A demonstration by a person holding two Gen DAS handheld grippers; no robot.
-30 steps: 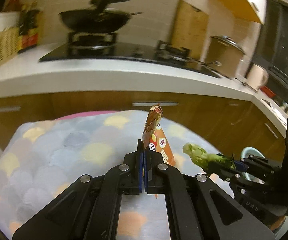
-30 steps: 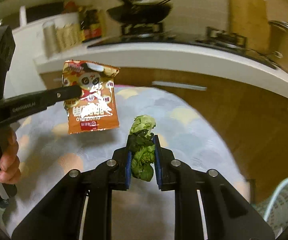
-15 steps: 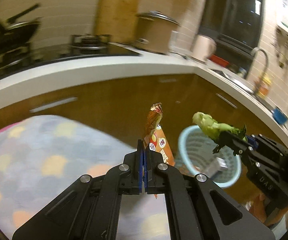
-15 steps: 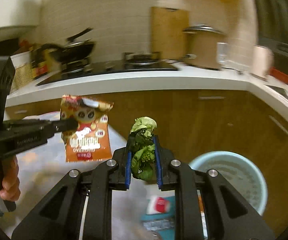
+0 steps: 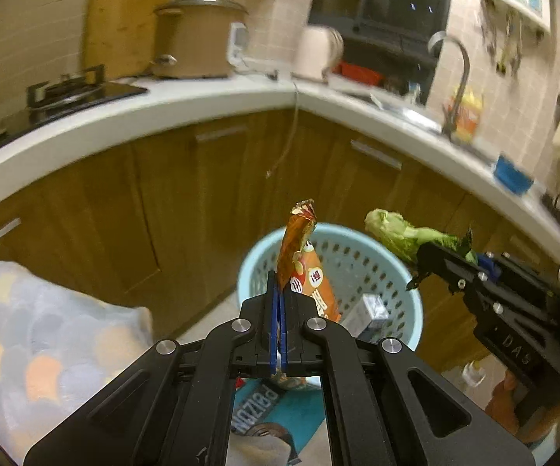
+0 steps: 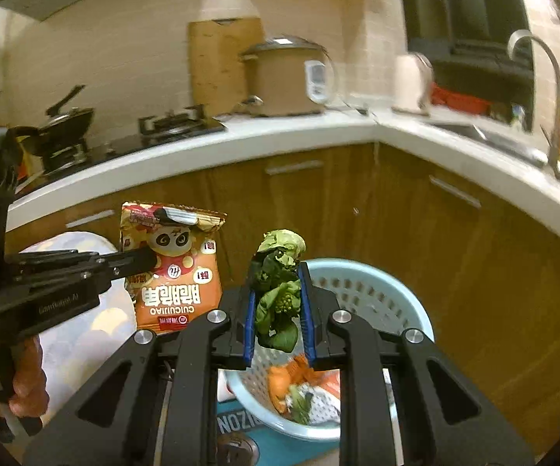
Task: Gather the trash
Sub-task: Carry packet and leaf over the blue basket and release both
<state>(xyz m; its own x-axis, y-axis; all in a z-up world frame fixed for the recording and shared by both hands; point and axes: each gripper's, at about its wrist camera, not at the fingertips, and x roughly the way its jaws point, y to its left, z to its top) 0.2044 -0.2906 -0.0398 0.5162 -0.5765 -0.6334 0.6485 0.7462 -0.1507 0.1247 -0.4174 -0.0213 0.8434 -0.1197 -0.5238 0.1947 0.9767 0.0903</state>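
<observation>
Wood-front kitchen cabinets (image 5: 210, 202) w/ white worktop (image 5: 186, 105); pale-blue perforated plastic basket (image 5: 361, 264) below. Left gripper (image 5: 278, 295) pinches orange snack wrapper (image 6: 175, 268), right gripper (image 6: 278, 306) clamps green leafy scrap (image 6: 278, 272).

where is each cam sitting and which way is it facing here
Left wrist: sits on the left gripper, looks forward and down at the blue basket under the corner cabinets; its own fingers pinch the snack packet, and the right gripper shows at right.
Right wrist: sits on the right gripper, faces the same corner; its fingers clamp the greens, with the left gripper and hand at left.
Shared: basket, both grippers, packet, greens, counter, rice cooker.
</observation>
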